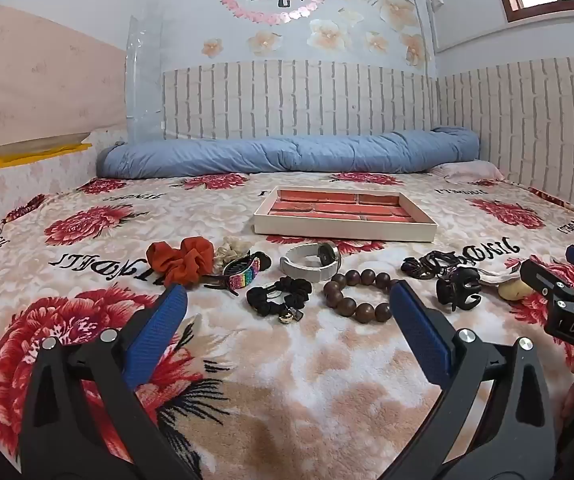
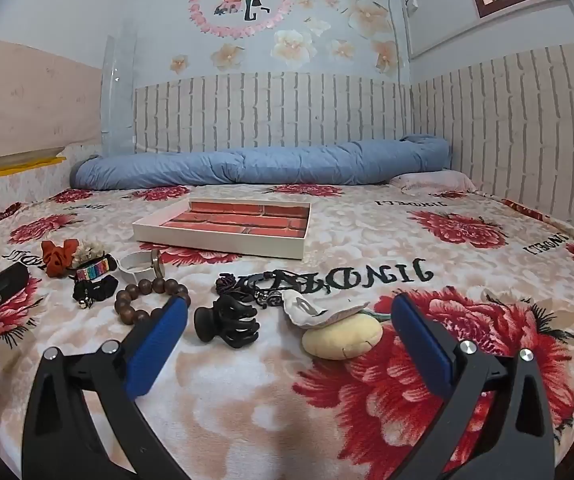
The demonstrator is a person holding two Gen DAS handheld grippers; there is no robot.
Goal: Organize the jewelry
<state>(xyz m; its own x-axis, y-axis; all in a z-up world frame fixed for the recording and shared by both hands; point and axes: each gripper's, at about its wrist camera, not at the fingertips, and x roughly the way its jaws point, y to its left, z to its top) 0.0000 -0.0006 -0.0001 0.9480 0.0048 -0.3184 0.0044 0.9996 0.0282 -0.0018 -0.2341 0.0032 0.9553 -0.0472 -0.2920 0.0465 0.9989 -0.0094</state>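
The jewelry lies in a loose row across the flowered blanket (image 1: 287,380) of the bed, in front of a shallow white tray (image 1: 343,230) with a red brick-patterned lining, which holds nothing that shows. From left to right in the left wrist view sit an orange scrunchie (image 1: 181,260), a rainbow hair clip (image 1: 243,274), a white watch (image 1: 311,262), a black scrunchie (image 1: 279,296), a brown bead bracelet (image 1: 357,294) and a black claw clip (image 1: 458,287); a yellowish plush piece (image 2: 341,338) lies further right. The left gripper (image 1: 287,300) stands at its widest, its blue pads bare, with the black scrunchie and the bead bracelet seen beyond the gap but untouched. The right gripper (image 2: 289,312) is equally wide and holds nothing; the claw clip and plush piece lie ahead of it. Both grippers hover low over the blanket, side by side, tilted slightly downward toward the row. A rolled blue quilt (image 1: 287,154) lies along the far wall.
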